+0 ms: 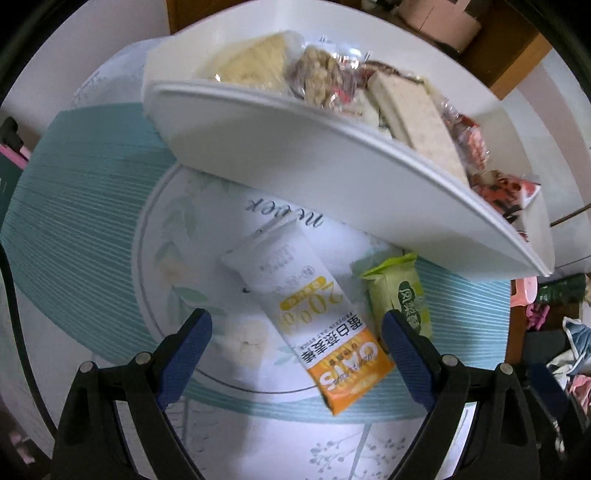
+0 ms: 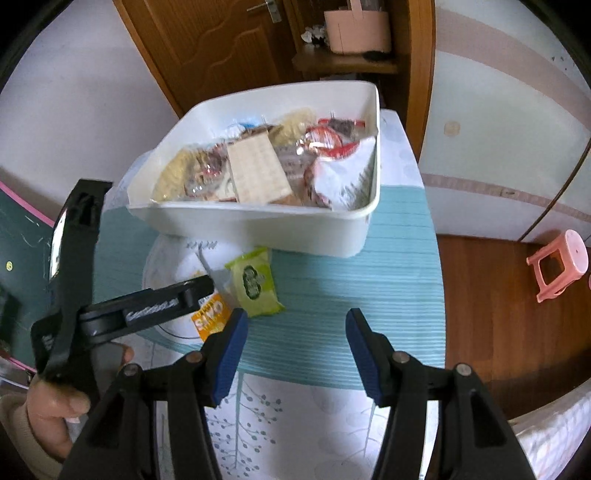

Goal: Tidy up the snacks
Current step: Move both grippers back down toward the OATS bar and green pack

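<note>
A white and orange oats bar packet (image 1: 314,317) lies on the tablecloth, and its lower end sits between the fingers of my open left gripper (image 1: 295,332). A green snack packet (image 1: 400,299) lies just right of it, touching it. A white bin (image 1: 295,162) full of wrapped snacks stands behind them. In the right wrist view the bin (image 2: 258,225), the green packet (image 2: 255,282) and part of the oats bar (image 2: 210,319) show. My right gripper (image 2: 295,328) is open and empty over the teal cloth, right of both packets. The left gripper's body (image 2: 147,306) covers most of the oats bar.
The small table (image 2: 369,295) has a teal and white cloth; its right edge drops to a wooden floor with a pink stool (image 2: 557,266). A wooden door (image 2: 221,48) and a shelf with a pink box (image 2: 356,31) stand behind the bin.
</note>
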Tool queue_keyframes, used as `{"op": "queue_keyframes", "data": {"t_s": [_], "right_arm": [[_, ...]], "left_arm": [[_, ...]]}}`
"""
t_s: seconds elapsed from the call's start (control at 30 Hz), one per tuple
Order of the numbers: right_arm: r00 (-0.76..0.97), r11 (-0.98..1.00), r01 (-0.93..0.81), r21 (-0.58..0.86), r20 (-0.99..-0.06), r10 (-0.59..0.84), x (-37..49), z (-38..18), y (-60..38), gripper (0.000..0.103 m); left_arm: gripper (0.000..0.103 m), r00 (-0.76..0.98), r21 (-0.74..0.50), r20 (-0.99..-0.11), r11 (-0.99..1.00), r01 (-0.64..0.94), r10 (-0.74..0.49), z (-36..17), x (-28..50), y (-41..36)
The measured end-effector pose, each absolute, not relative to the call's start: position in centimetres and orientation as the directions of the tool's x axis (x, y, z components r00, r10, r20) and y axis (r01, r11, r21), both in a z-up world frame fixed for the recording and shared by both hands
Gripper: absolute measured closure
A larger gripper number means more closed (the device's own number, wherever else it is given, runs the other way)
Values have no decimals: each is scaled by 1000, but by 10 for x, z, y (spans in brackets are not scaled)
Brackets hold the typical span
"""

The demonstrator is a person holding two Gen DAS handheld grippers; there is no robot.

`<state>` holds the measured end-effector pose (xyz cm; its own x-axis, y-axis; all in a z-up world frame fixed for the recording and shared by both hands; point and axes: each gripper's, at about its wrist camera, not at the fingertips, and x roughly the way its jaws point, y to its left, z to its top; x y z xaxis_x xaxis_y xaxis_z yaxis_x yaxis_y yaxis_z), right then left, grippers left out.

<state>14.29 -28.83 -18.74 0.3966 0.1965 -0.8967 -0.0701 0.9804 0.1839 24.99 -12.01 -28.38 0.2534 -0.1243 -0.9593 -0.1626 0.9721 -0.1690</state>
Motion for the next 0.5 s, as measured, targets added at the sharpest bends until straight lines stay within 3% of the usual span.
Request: {"op": "queue_keyframes", "data": {"t_s": [0.5], "right_arm": [[361,977,-68,201,-908,212,147,-208,-286,47]], "left_arm": [[13,247,-5,-969,997,-82,16,-301,238,-136]]}}
